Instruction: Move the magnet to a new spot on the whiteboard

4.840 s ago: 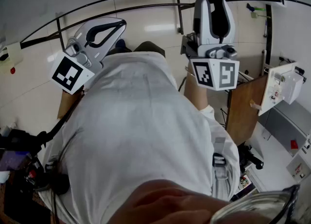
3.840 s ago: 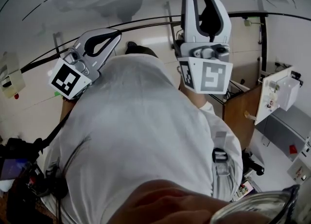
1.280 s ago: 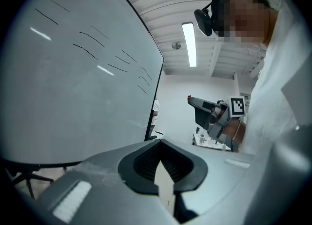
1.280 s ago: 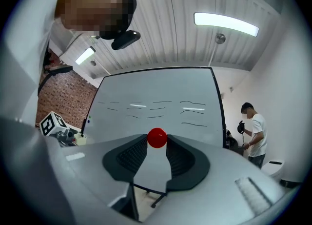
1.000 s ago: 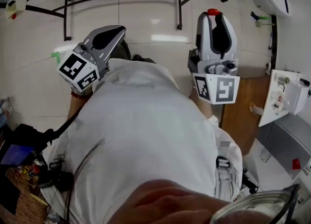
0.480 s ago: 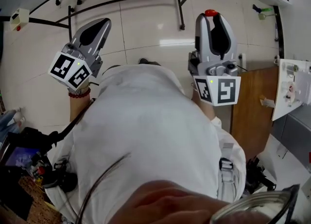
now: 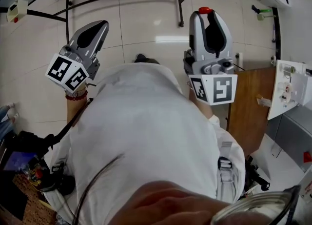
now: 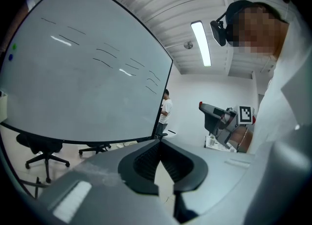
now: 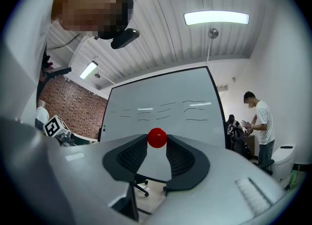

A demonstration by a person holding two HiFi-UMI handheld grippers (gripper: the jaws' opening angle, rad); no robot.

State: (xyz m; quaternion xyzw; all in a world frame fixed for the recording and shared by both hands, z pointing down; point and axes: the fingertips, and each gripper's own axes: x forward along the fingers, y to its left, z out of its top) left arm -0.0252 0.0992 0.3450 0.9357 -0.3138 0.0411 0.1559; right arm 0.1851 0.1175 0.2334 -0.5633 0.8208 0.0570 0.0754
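The magnet (image 9: 157,138) shows as a small, glossy red round knob in both the head view and the right gripper view. No long axis can be made out, and which face it turns toward the whiteboard (image 9: 161,106) cannot be told. It sits at the very tips of the right gripper (image 7: 206,15), whose two jaws are pinched against its sides, so it is off the board and carried in the air. The whiteboard stands ahead of it and well apart, with faint dark strokes across its upper half. The right gripper is held out in front of the person's white shirt (image 7: 146,131), pointing straight away from the body and tipped slightly upward, with its marker cube nearest the chest. The left gripper (image 7: 99,25) is held out on the other side, angled away to the person's left. Its jaws are closed tip to tip with nothing between them, and the whiteboard lies obliquely off to its left. A red band (image 7: 76,96) circles the left wrist.
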